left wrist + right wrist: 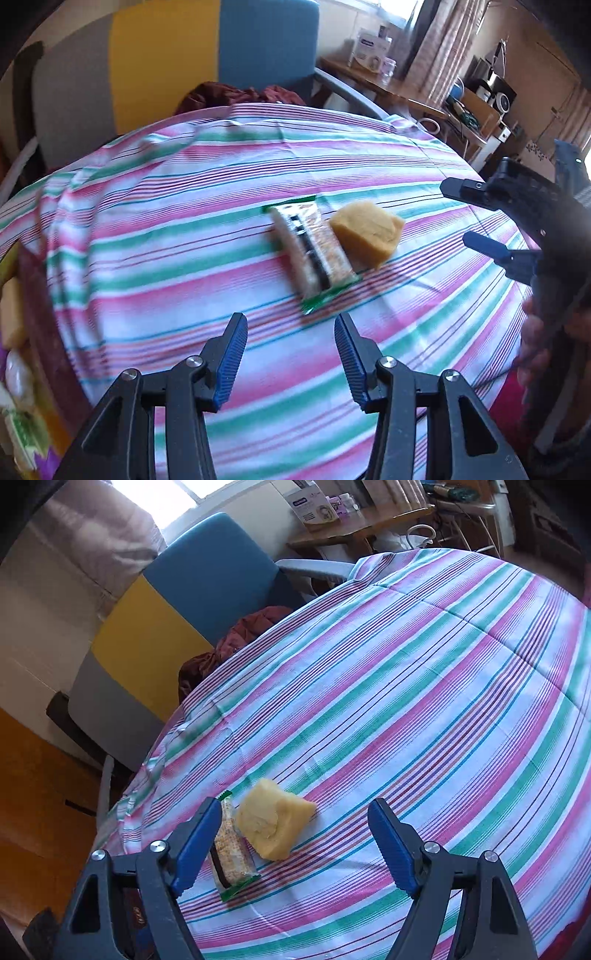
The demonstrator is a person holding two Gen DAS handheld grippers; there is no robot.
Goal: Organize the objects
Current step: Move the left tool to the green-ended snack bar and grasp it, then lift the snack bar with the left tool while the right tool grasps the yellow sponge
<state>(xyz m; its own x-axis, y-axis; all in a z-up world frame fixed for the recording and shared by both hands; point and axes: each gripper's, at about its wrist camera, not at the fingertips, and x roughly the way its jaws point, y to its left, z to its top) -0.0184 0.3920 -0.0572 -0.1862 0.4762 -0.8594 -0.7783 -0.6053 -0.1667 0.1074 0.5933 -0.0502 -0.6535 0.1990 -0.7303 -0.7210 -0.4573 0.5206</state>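
Striped tablecloth (424, 672): broad bare area extends right and rearward; the left edge drops toward a chair (207, 572). Wrapped snack bar (310, 251) and yellow block (365, 232) lie touching, mid-cloth. Left gripper (291, 332) and right gripper (291, 834): jaws released, empty.

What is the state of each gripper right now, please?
Left gripper: open, holding nothing.
Right gripper: open wide, holding nothing; the yellow sponge block and green-edged wrapped snack bar lie on the striped tablecloth below.
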